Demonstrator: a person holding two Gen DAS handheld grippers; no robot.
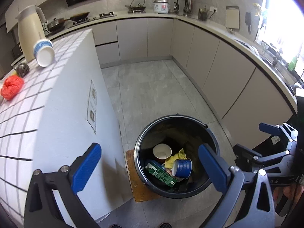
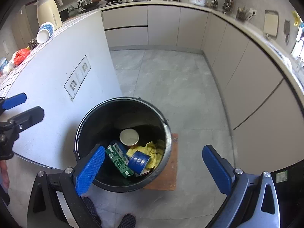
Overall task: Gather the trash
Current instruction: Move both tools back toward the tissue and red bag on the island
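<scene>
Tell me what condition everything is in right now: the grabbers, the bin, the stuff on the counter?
Left gripper: fingers wide apart, holding nothing.
Right gripper: fingers wide apart, holding nothing.
Bin: no lid, partly filled.
Blue cup in bin: on its side.
White cup in bin: mouth up, looks empty.
Green carton in bin: lying tilted.
Yellow cloth in bin: crumpled.
Blue-and-white cup on counter: tipped over.
Red bag on counter: bunched up.
Jug on counter: upright.

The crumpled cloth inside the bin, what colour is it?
Yellow. The crumpled cloth shows best in the right wrist view, beside the blue cup.
</scene>
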